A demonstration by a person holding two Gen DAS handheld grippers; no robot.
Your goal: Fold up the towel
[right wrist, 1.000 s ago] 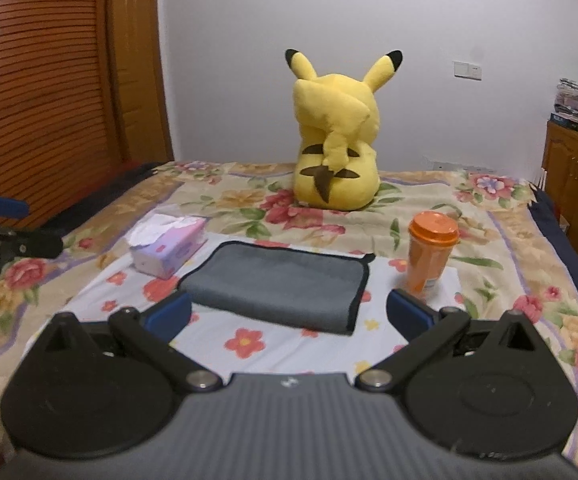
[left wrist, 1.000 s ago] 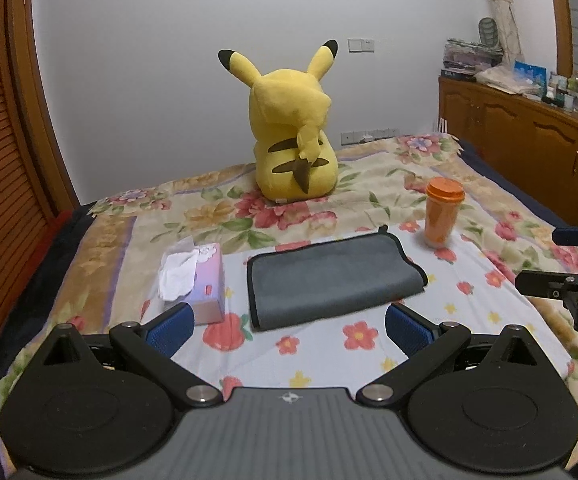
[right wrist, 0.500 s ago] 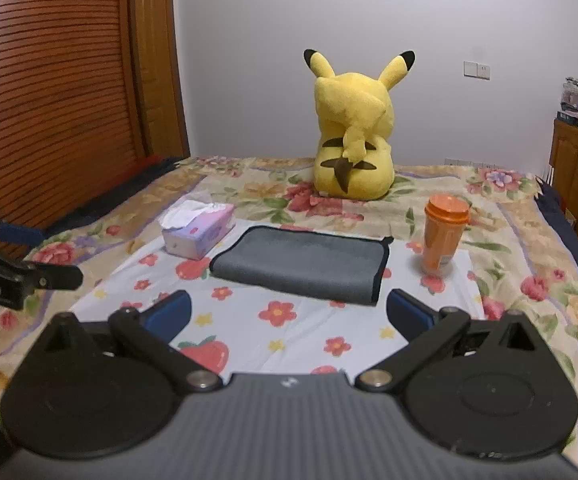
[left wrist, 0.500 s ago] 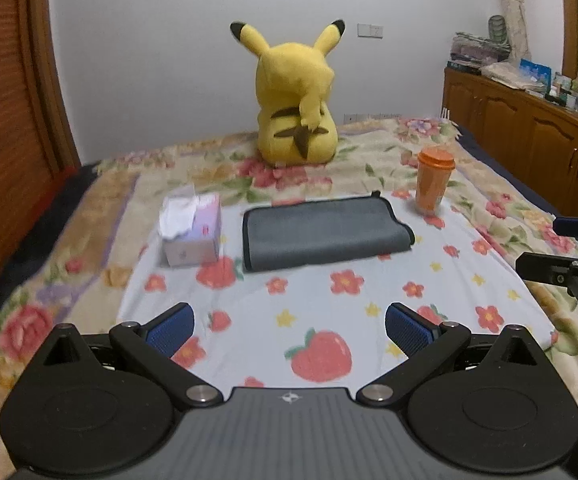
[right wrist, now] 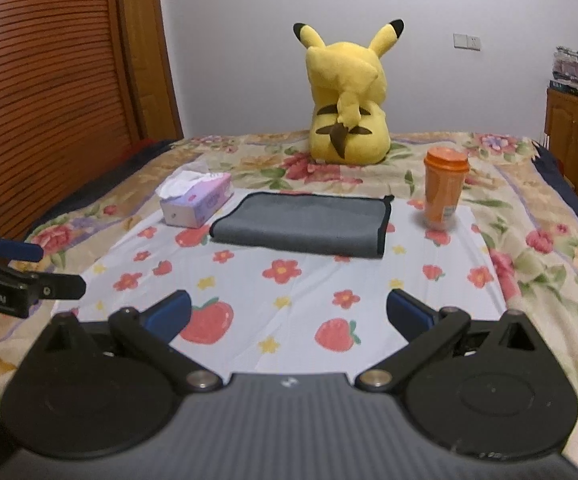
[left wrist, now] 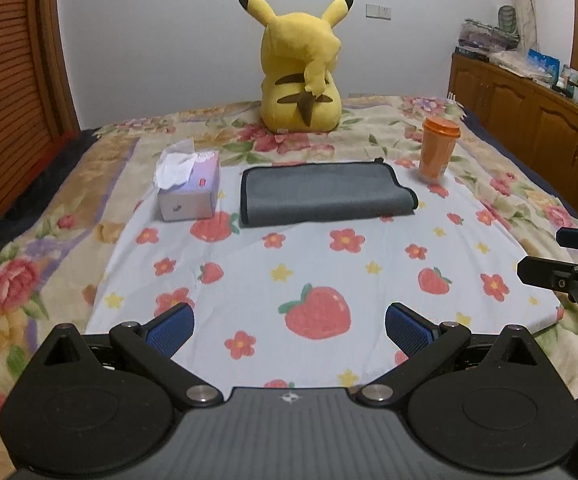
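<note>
The grey towel (left wrist: 325,192) lay in the upper middle of the left wrist view, already doubled into a flat rectangle on the strawberry-print sheet (left wrist: 309,276), its black-trimmed edges lined up and its right end slightly rumpled. To judge by that shape, the fold looked done, or nearly so. A tissue box (left wrist: 189,190) sat just beside its left end and an orange cup (left wrist: 437,148) stood near its right, leaving the towel a lane of its own between them. Behind it, at the top centre, a yellow plush toy (left wrist: 301,68) sat with its back turned.

The left gripper (left wrist: 289,326) filled the bottom of its frame, blue pads spread wide and holding nothing, well apart from the towel. The right gripper (right wrist: 288,312) stood likewise wide and empty at the bottom of its own view. Both hung low and back, probably so the cloth would lie undisturbed.
</note>
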